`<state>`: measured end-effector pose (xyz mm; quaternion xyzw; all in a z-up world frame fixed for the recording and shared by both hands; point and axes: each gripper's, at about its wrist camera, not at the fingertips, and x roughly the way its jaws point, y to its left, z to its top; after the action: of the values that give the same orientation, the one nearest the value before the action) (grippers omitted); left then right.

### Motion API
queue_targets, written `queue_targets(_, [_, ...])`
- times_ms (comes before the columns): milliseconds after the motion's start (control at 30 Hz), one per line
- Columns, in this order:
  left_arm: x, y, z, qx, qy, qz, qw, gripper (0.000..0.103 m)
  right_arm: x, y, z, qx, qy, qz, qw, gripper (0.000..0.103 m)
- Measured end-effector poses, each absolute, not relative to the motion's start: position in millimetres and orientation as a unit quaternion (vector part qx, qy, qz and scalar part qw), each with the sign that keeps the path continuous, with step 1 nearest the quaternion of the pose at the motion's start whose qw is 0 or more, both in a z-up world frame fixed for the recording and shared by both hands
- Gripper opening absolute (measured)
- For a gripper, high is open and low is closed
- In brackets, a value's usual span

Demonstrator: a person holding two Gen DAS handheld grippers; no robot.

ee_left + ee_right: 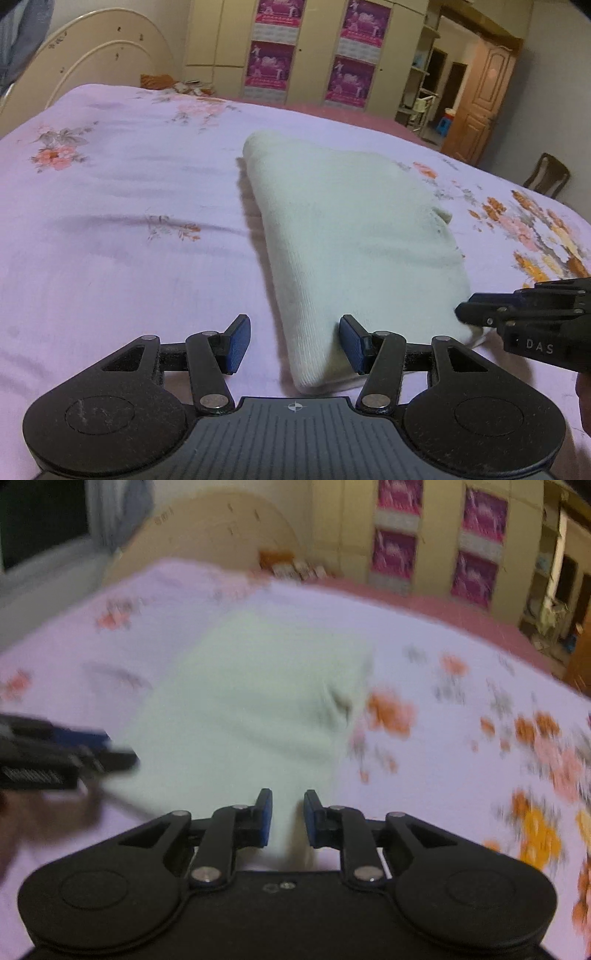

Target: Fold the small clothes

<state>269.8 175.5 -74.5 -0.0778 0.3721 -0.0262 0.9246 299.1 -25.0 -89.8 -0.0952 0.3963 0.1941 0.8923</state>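
Cream folded garment, lilac floral bedsheet

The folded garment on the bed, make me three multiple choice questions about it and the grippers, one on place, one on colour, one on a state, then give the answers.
1. Where does the folded garment lie?
A. On the lilac floral bedsheet
B. On a chair
C. On the floor

2. What colour are the pads on the left gripper?
A. Red
B. Blue
C. White

3. How do the left gripper's jaws stand?
A. Clamped on the bedsheet
B. Shut with pads touching
C. Apart, with the garment's near corner between them

Answers:
1 A, the pale garment rests flat on the flowered sheet in both views.
2 B, both fingers carry blue pads.
3 C, a clear gap shows, and the near corner lies against the right-hand pad only.

The right gripper has narrower jaws, with a gap.
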Motion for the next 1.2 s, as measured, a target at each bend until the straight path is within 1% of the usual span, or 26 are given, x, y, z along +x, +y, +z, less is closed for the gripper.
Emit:
queue_targets(67, [268.4, 172.7, -74.7, -0.075, 0.37, -0.018, 0.926, 0.055, 299.4, -24.9, -89.8, -0.092, 0.395, 0.19, 0.894, 0.019])
queue_targets(100, [266.8, 171.6, -74.9, -0.074, 0.37, -0.014, 0.926, 0.058, 299.0, -23.3, -89.4, -0.095, 0.395, 0.188, 0.894, 0.019])
queue_targets(133, [266.3, 170.2, -75.0, -0.073, 0.371, -0.006, 0.926, 0.072, 298.4, -22.0, -89.2, -0.097, 0.394, 0.186, 0.895, 0.019])
queue_targets(167, [265.8, 167.8, -75.5, -0.066, 0.372, 0.006, 0.926, 0.09, 297.5, -21.5, -89.3, -0.096, 0.393, 0.184, 0.896, 0.019])
queue_targets(200, [265.3, 165.1, -77.2, -0.054, 0.372, 0.016, 0.927, 0.094, 296.5, -21.2, -89.5, -0.096, 0.392, 0.183, 0.897, 0.02])
queue_targets(367, [264.2, 163.5, -78.5, -0.051, 0.372, 0.021, 0.927, 0.094, 294.3, -26.8, -94.2, -0.082, 0.39, 0.169, 0.901, 0.028])
queue_targets(433, [263.3, 162.5, -78.2, -0.054, 0.373, 0.024, 0.926, 0.094, 296.7, -30.0, -96.1, -0.076, 0.389, 0.16, 0.904, 0.038])
queue_targets(467, [262.8, 162.0, -78.3, -0.055, 0.374, 0.026, 0.926, 0.094, 296.8, -31.8, -96.8, -0.072, 0.39, 0.156, 0.905, 0.04])
queue_targets(533, [262.1, 162.0, -79.6, -0.054, 0.375, 0.03, 0.925, 0.094, 296.6, -35.8, -98.3, -0.063, 0.391, 0.15, 0.906, 0.049])
queue_targets(633, [261.6, 162.7, -81.5, -0.056, 0.377, 0.037, 0.924, 0.097, 298.6, -43.5, -101.0, -0.048, 0.394, 0.149, 0.906, 0.056])
queue_targets(700, [258.9, 163.0, -76.2, -0.063, 0.381, 0.041, 0.922, 0.097, 299.5, -46.9, -100.4, -0.04, 0.399, 0.149, 0.904, 0.058])
queue_targets(800, [237.9, 159.4, -62.1, -0.064, 0.368, 0.035, 0.927, 0.097, 287.9, -55.5, -89.8, -0.024, 0.397, 0.145, 0.906, 0.058])
queue_targets(867, [220.9, 155.6, -56.0, -0.065, 0.364, 0.031, 0.929, 0.098, 270.1, -62.2, -82.7, -0.018, 0.39, 0.147, 0.909, 0.061])
queue_targets(900, [211.0, 153.7, -52.2, -0.066, 0.362, 0.031, 0.929, 0.098, 260.7, -65.6, -79.9, -0.014, 0.388, 0.147, 0.91, 0.063])
queue_targets(933, [199.2, 151.0, -47.6, -0.067, 0.36, 0.031, 0.93, 0.101, 250.5, -69.0, -77.2, -0.011, 0.387, 0.15, 0.91, 0.07])
queue_targets(967, [186.9, 148.6, -42.3, -0.068, 0.356, 0.033, 0.931, 0.103, 240.1, -72.5, -74.1, -0.008, 0.386, 0.152, 0.91, 0.072])
queue_targets(1067, [151.6, 143.1, -24.5, -0.078, 0.343, 0.032, 0.936, 0.103, 207.8, -83.4, -60.7, -0.001, 0.38, 0.15, 0.913, 0.076])
queue_targets(1133, [127.9, 139.4, -10.0, -0.077, 0.332, 0.032, 0.94, 0.103, 186.9, -90.7, -48.2, 0.001, 0.376, 0.144, 0.915, 0.081])
queue_targets(1200, [105.7, 137.0, 4.8, -0.074, 0.32, 0.026, 0.944, 0.103, 165.7, -98.1, -34.1, 0.003, 0.371, 0.136, 0.919, 0.083])
